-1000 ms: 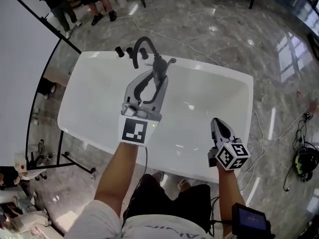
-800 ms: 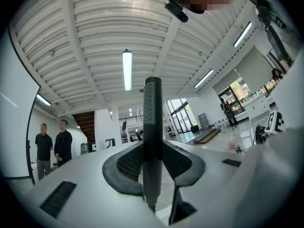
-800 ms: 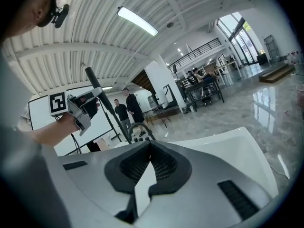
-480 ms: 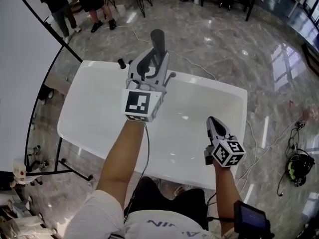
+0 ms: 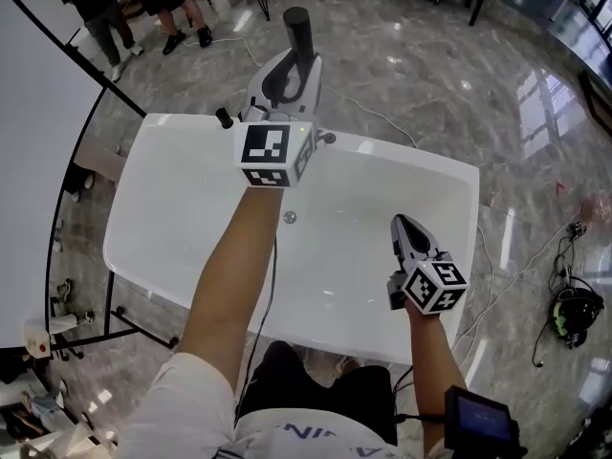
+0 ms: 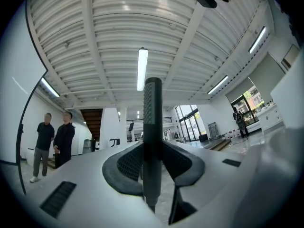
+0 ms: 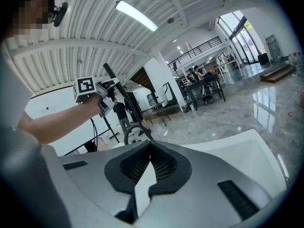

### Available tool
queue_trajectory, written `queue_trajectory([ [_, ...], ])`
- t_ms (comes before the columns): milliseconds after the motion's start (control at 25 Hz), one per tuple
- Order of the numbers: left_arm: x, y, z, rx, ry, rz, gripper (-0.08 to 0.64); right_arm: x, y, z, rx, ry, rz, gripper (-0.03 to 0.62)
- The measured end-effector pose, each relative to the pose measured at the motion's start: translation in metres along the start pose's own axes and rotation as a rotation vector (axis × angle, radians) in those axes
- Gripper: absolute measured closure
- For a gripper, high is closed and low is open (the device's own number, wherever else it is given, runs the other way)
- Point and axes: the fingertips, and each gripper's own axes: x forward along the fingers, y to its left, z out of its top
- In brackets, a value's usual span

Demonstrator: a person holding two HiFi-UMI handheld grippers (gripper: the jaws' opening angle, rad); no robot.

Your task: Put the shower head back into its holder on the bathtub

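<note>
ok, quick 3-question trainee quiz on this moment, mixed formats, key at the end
1. True or false: the left gripper is shut on the shower head, held up above the tub's far rim.
2. Multiple choice: the right gripper is
A) clamped on a hose
B) shut with nothing in it, over the tub
C) wide open, resting on the floor
3. Fill in: the small round drain sits in the bottom of the white ____.

Key: 1 true; 2 B; 3 bathtub
</note>
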Motion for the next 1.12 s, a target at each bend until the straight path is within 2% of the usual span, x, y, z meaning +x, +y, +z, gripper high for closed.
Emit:
queue_trajectory([
  [160,0.018,0.005,-0.047,-0.038,0.054,0.009,0.431,0.022,-0.006,-0.001,-0.015,-0.002,0.003,0.581],
  [520,0.019,0.005,-0.173,-0.150,0.206,0.016,0.431,0.065,-0.025,-0.006,-0.060,-0.006,0.012,0.580],
  [840,0.016,0.004,-0.280,-0.245,0.309,0.051,0.431,0.079,-0.036,-0.053,-0.026,0.020,0.024,0.581],
  [960,0.011,0.005,-0.321,-0.243,0.352,0.055,0.430,0.083,-0.038,-0.072,-0.014,0.021,0.028,0.581],
  [1120,0.009,0.001,-0.368,-0.235,0.404,0.057,0.430,0.091,-0.050,-0.095,-0.045,0.033,0.032,0.580],
])
